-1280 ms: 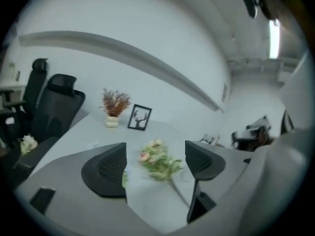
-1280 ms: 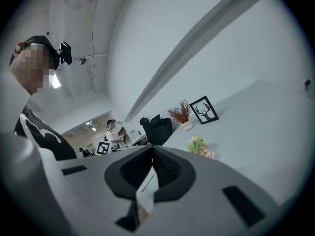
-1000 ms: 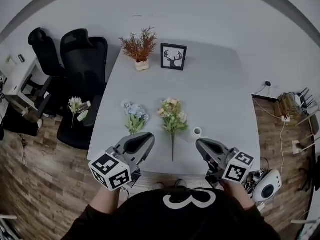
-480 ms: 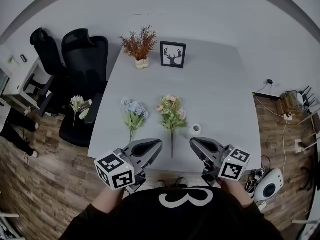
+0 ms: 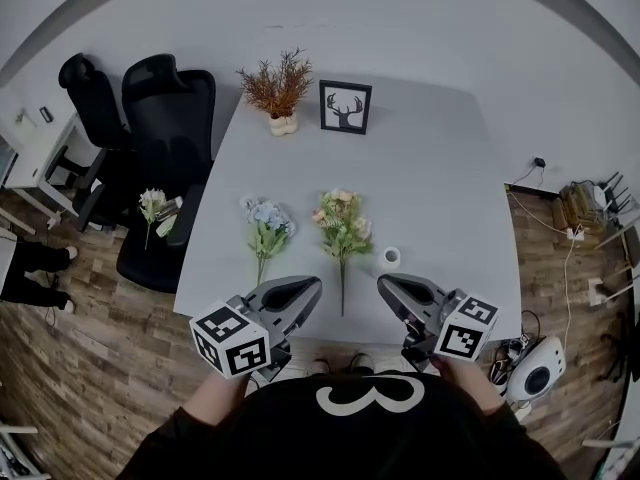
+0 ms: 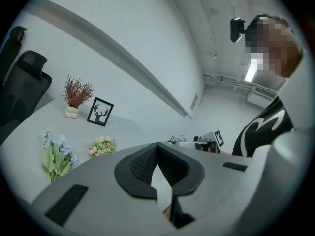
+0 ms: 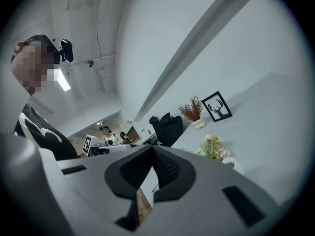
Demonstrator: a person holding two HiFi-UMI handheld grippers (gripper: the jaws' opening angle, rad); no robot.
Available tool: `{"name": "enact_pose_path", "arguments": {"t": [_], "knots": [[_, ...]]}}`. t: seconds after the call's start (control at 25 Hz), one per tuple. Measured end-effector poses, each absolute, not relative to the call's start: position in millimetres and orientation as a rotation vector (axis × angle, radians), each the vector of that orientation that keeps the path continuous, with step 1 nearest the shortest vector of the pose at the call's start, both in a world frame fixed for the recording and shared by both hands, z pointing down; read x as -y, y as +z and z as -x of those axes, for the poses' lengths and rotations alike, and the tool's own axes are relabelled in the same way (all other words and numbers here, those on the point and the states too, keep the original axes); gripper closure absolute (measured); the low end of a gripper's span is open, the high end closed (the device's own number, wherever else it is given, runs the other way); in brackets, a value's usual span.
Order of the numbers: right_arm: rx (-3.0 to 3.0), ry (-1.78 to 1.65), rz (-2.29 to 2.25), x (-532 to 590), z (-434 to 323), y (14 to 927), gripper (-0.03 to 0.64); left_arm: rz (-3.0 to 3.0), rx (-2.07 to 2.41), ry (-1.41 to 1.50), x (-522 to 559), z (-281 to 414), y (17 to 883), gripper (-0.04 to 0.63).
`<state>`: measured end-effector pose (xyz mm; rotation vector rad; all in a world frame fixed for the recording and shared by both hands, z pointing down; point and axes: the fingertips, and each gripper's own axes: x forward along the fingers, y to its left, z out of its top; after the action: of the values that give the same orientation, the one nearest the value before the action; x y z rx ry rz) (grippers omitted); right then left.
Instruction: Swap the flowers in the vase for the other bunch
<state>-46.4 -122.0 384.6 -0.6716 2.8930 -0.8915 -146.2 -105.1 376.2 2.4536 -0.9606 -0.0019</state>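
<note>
Two bunches lie flat on the pale table (image 5: 430,178). The blue one (image 5: 265,226) (image 6: 56,154) is on the left. To its right the pink-and-green one (image 5: 343,230) (image 7: 211,146) points its stem at me. A small white vase (image 5: 391,259) (image 7: 230,164) stands just right of the pink bunch, with no flowers showing in it. My left gripper (image 5: 313,285) (image 6: 157,144) hovers shut and empty over the table's front edge, below the blue bunch. My right gripper (image 5: 384,283) (image 7: 152,147) is also shut and empty, just in front of the vase.
A dried reddish plant in a white pot (image 5: 277,90) and a framed deer picture (image 5: 345,107) stand at the table's far side. Black office chairs (image 5: 165,138) sit left of the table, and one holds another small bunch (image 5: 152,208). There is clutter on the floor at the right (image 5: 540,373).
My left gripper has drifted a little right and lower along the front edge. The right gripper has barely moved, and both bunches and the vase lie where they were.
</note>
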Motion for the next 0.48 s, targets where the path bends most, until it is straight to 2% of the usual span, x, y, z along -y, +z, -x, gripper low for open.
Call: {"name": "enact_pose_path", "arguments": {"t": [0.48], "knots": [[-2.932,-0.874,0.602,117.4,88.1,379.0,0.608,-2.369,1.000,-0.064,110.7,179.2,387.7,0.584]]}}
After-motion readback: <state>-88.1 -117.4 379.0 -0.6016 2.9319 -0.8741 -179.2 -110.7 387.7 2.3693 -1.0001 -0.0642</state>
